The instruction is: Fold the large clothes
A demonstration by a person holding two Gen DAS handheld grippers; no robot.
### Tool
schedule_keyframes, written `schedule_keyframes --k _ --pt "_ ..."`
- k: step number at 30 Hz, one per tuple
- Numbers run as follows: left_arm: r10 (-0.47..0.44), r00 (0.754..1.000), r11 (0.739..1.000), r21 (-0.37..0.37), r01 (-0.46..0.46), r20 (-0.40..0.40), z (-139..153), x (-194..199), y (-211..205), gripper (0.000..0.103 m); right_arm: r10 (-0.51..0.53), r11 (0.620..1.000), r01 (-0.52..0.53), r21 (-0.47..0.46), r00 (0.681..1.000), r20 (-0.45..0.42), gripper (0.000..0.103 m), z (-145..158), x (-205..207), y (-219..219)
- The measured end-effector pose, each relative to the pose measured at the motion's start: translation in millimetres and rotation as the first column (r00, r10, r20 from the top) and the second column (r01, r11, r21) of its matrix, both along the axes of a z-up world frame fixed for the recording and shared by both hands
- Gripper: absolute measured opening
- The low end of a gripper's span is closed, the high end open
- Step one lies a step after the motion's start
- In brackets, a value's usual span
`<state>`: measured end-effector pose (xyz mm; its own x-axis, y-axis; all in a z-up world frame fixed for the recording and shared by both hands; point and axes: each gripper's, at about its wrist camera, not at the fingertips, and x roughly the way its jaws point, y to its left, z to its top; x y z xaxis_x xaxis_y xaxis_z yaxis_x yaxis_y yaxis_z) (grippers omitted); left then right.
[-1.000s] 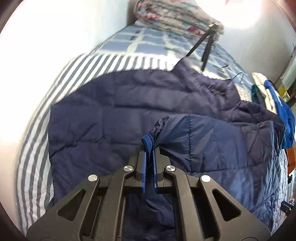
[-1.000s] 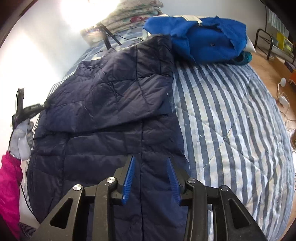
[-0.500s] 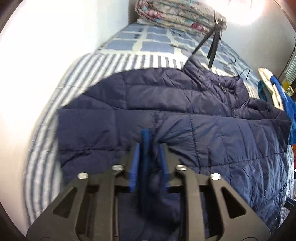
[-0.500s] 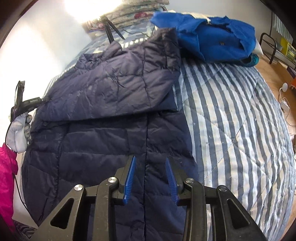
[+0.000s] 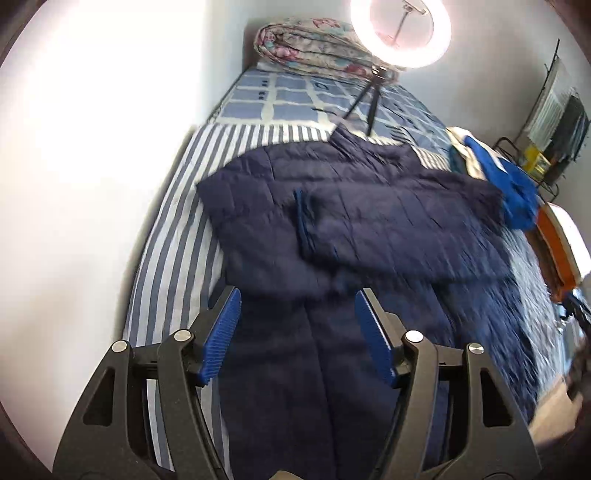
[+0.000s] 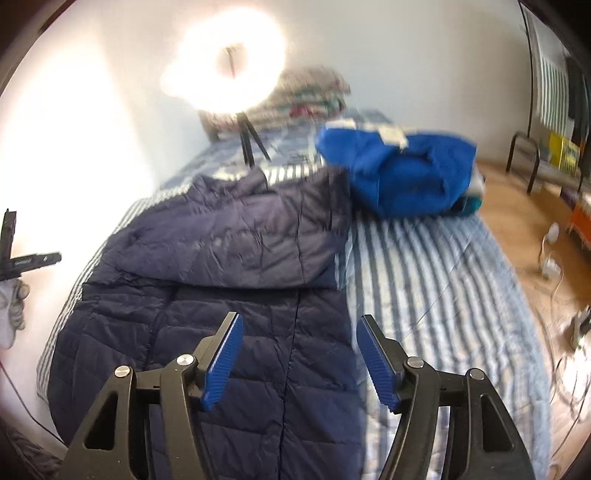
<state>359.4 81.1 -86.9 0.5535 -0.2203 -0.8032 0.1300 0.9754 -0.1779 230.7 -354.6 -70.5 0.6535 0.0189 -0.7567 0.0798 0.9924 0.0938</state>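
A navy quilted puffer jacket (image 5: 280,236) lies flat on the striped bed, and it also shows in the right wrist view (image 6: 229,302). One sleeve (image 5: 388,229) is folded across the chest, its blue cuff (image 5: 300,218) lying on the body. My left gripper (image 5: 297,332) is open and empty, held above the jacket's lower half. My right gripper (image 6: 297,354) is open and empty above the jacket's lower right part, near its edge. The left gripper's tip (image 6: 22,260) shows at the far left of the right wrist view.
A blue garment pile (image 6: 399,173) lies on the striped bedspread (image 6: 424,280) beyond the jacket. A ring light on a tripod (image 5: 400,33) and a folded floral quilt (image 5: 306,48) stand at the bed's head. A wall runs along the left; floor and cables (image 6: 550,258) lie right.
My left gripper has let go of the sleeve cuff, opened wide and pulled back and up. The sleeve now lies across the jacket. My right gripper has opened wider and risen.
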Motion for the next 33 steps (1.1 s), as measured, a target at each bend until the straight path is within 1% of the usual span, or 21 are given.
schedule_keyframes --k 3,6,10,12,14,16,19,23,27,30,32,33 --pt "0.0 1.0 0.999 -0.036 -0.001 -0.021 3 -46 11 0.067 0.019 1.0 -0.018 -0.018 0.998 0.058 0.073 20 -19 1" --pt "-0.001 0.999 0.999 -0.05 -0.001 -0.046 -3 -95 21 0.075 0.033 0.999 -0.031 -0.027 0.995 0.099 0.075 32 -39 1" --pt "-0.007 0.993 0.997 -0.072 -0.002 -0.118 -28 -149 29 0.075 0.07 0.997 -0.064 -0.049 0.989 0.129 0.078 34 -76 1" --pt "-0.003 0.988 0.996 -0.091 -0.012 -0.157 -43 -171 31 0.075 0.067 0.997 -0.064 -0.035 0.991 0.116 0.079 28 -94 -2" --pt "0.002 0.981 0.991 -0.132 -0.029 -0.196 -60 -192 35 0.075 0.049 0.999 -0.05 0.009 0.996 0.08 0.079 16 -113 -9" --pt "0.012 0.972 0.984 -0.17 -0.054 -0.234 -75 -205 39 0.075 0.029 0.998 -0.031 0.057 0.999 0.035 0.078 4 -130 -17" --pt "0.022 0.958 0.971 -0.22 -0.088 -0.284 -93 -213 43 0.075 0.009 0.993 -0.006 0.118 1.0 -0.028 0.078 -12 -152 -27" --pt "0.037 0.946 0.952 -0.275 -0.132 -0.322 -108 -217 49 0.075 0.004 0.983 0.012 0.181 0.996 -0.087 0.077 -24 -173 -35" --pt "0.03 0.933 0.949 -0.282 -0.139 -0.358 -125 -221 47 0.075 0.033 0.972 0.005 0.235 0.987 -0.157 0.075 -39 -183 -32" --pt "0.027 0.926 0.951 -0.275 -0.14 -0.377 -135 -225 46 0.075 0.064 0.964 -0.003 0.265 0.973 -0.22 0.069 -56 -186 -25" --pt "0.028 0.921 0.945 -0.289 -0.151 -0.389 -142 -230 47 0.075 0.099 0.961 -0.023 0.277 0.959 -0.264 0.064 -67 -185 -18" --pt "0.028 0.917 0.943 -0.293 -0.156 -0.397 -145 -232 48 0.075 0.104 0.961 -0.026 0.275 0.956 -0.275 0.064 -70 -186 -16"
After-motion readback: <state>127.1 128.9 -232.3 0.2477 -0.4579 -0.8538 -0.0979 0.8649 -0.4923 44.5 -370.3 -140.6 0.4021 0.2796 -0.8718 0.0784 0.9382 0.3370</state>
